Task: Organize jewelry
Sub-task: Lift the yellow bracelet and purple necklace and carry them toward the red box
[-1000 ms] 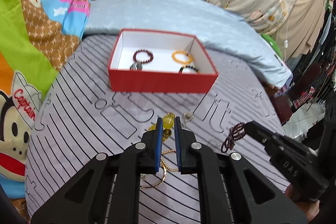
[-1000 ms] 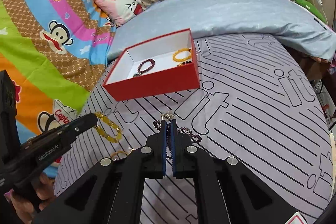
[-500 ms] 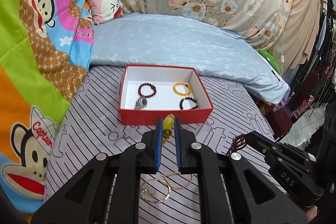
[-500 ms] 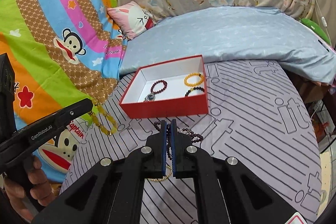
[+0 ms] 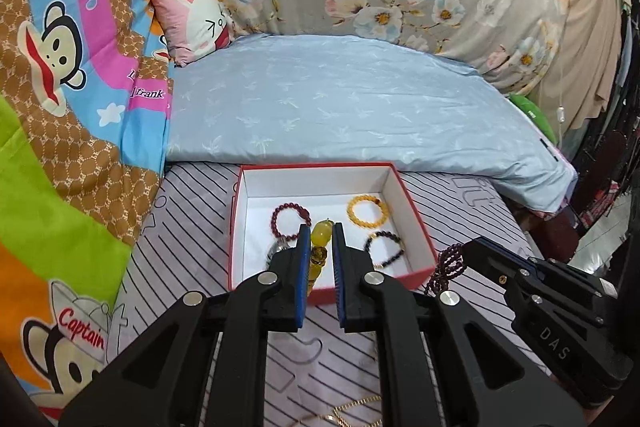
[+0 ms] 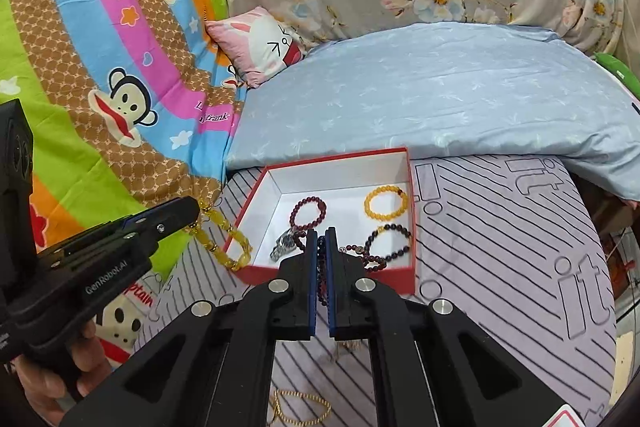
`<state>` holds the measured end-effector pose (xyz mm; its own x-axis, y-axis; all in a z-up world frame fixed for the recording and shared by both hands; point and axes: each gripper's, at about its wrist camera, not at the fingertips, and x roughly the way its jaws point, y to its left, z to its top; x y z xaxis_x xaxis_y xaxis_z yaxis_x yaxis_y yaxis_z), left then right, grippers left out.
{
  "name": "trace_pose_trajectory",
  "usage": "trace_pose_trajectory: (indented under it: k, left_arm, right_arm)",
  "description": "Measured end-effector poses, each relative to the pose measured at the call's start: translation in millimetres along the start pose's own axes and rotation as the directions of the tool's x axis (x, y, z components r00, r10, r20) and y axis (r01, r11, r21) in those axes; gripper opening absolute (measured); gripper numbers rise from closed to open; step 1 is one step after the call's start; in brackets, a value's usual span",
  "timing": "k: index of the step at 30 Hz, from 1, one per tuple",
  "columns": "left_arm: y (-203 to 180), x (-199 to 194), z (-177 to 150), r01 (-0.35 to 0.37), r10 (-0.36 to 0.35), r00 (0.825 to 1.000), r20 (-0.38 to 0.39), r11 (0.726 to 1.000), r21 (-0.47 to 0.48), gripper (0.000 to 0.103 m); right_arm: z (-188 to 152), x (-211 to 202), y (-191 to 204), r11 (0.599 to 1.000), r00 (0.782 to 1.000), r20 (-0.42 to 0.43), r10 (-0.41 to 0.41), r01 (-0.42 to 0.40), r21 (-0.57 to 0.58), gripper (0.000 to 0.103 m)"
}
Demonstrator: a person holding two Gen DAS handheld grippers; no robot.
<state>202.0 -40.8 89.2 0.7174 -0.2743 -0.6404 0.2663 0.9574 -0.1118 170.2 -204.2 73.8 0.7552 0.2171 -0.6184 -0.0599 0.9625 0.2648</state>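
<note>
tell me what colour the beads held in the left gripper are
Yellow, amber-like beads in the left gripper; clearest in the left wrist view.

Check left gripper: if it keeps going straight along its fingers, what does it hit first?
Likely the white floor of the red box, between the dark red bracelet and orange bracelet. The left gripper, shut on the yellow bead bracelet, points there; depth unclear.

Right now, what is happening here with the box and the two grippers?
A person is sorting jewelry into a red box on a bed. The left gripper is shut on a yellow bead bracelet, the right gripper on a dark red bead strand; both hang near the box. Three bracelets and a pendant already lie inside. A gold chain remains on the sheet.
</note>
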Motion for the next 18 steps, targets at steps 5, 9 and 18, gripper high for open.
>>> trace_pose_trajectory:
  k: [5, 9, 18]
  left_arm:
    - [7.1, 41.6, 12.4, -0.036, 0.036, 0.999, -0.031, 0.999, -0.004, 0.01]
    - [10.6, 70.1, 17.9, -0.051, 0.051, 0.997, -0.055, 0.999, -0.003, 0.01]
    - [16.6, 109.5, 16.6, -0.076, 0.076, 0.992, -0.101, 0.997, -0.003, 0.01]
  right_arm:
    - [14.0, 36.1, -1.7, 1.0, 1.0, -0.024, -0.019, 0.019, -0.015, 0.003]
    - [20.2, 61.0, -3.3, 1.0, 0.999, -0.046, -0.027, 0.026, -0.018, 0.003]
    - [21.2, 100.3, -3.9, 0.998, 0.994, -0.095, -0.048, 0.045, -0.032, 0.003]
